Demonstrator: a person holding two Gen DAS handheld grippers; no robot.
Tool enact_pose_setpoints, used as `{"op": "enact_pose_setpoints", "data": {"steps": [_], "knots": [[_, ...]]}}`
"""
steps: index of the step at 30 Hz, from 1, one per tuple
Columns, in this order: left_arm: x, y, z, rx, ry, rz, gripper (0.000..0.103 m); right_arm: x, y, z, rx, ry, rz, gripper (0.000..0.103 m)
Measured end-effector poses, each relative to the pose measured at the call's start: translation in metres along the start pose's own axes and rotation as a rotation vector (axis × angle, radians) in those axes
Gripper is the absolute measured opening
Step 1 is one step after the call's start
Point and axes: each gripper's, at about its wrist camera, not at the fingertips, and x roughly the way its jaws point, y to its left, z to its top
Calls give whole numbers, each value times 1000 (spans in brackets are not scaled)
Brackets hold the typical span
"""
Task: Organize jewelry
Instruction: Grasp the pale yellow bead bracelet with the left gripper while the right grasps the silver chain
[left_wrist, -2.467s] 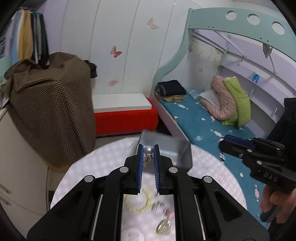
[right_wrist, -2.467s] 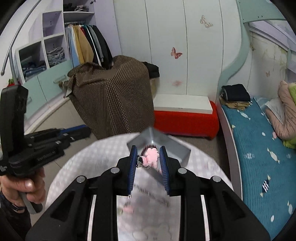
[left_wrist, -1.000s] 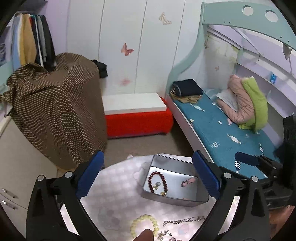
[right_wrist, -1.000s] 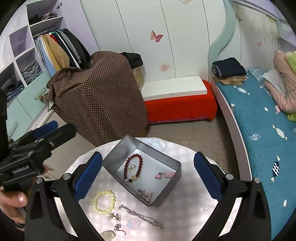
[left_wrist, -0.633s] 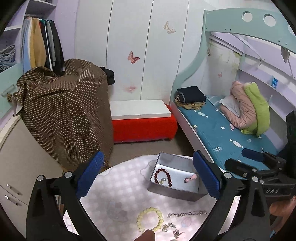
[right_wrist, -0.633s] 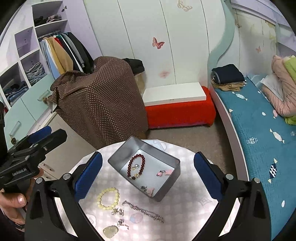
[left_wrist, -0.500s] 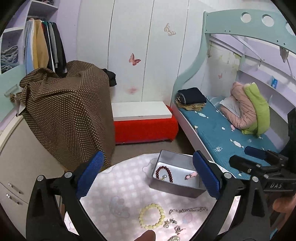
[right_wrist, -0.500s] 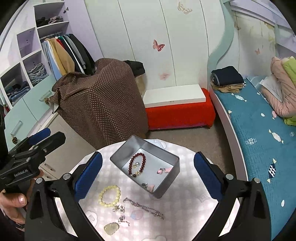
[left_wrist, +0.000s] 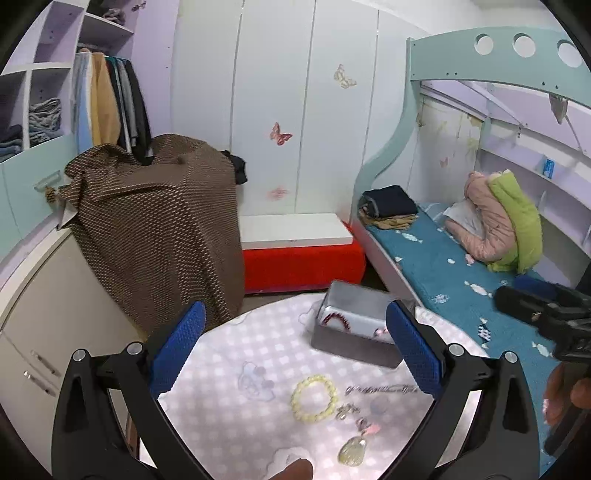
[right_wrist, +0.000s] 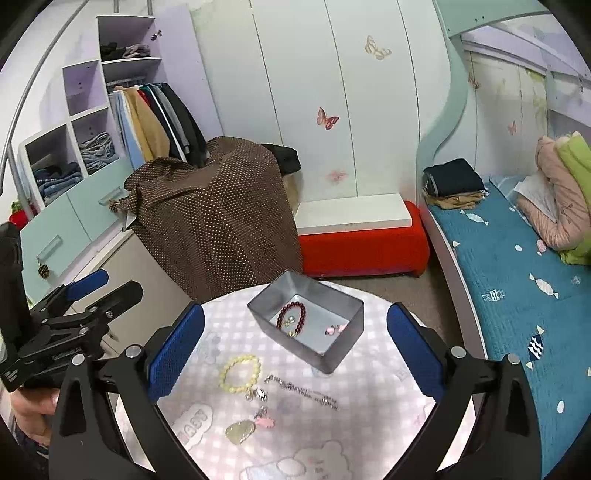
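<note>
Both grippers spread wide, empty: left gripper (left_wrist: 293, 352), right gripper (right_wrist: 295, 349). Yellow bead bracelet (right_wrist: 240, 373) lies flat on bench (right_wrist: 369, 417), ahead-below both, left of metal tin (right_wrist: 332, 360); left gripper judged nearer.

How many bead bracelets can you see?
2. The dark red bracelet lies inside the tin; the pale yellow bracelet lies on the table beside it.

tin (right_wrist: 334, 352) at table's (right_wrist: 376, 417) 12 o'clock, bead bracelet (right_wrist: 240, 373) at its 8 o'clock, chain (right_wrist: 301, 391) at 6 o'clock, pendant (right_wrist: 240, 432) nearest
</note>
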Motion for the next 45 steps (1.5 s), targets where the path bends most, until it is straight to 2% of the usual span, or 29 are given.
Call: {"op": "enact_pose_setpoints", "data": {"steps": [8,16,22,36,37,38,39,42,45], "knots": [[0,11,-50,-20,59,38,98,-16,8,-36,-28,7,-35,95],[11,17,-87,-30,106,73,98,-9,13,-65,-53,48,-64,95],[46,21,-103,-17,174,107,98,6,5,-82,-21,107,-60,95],[131,15,-130,-2,344,100,97,40,-14,-98,11,203,-76,95],[134,15,-132,-5,354,98,94,42,-15,-99,12,208,-76,95],[138,16,-134,-10,369,94,80,45,-17,-99,13,215,-77,95],[142,17,-135,-16,387,84,73,48,-18,-100,13,221,-78,95],[146,17,-138,-10,388,76,65,56,-21,-101,11,238,-77,95],[146,12,-136,12,386,45,40,66,-23,-103,-1,254,-75,95]]}}
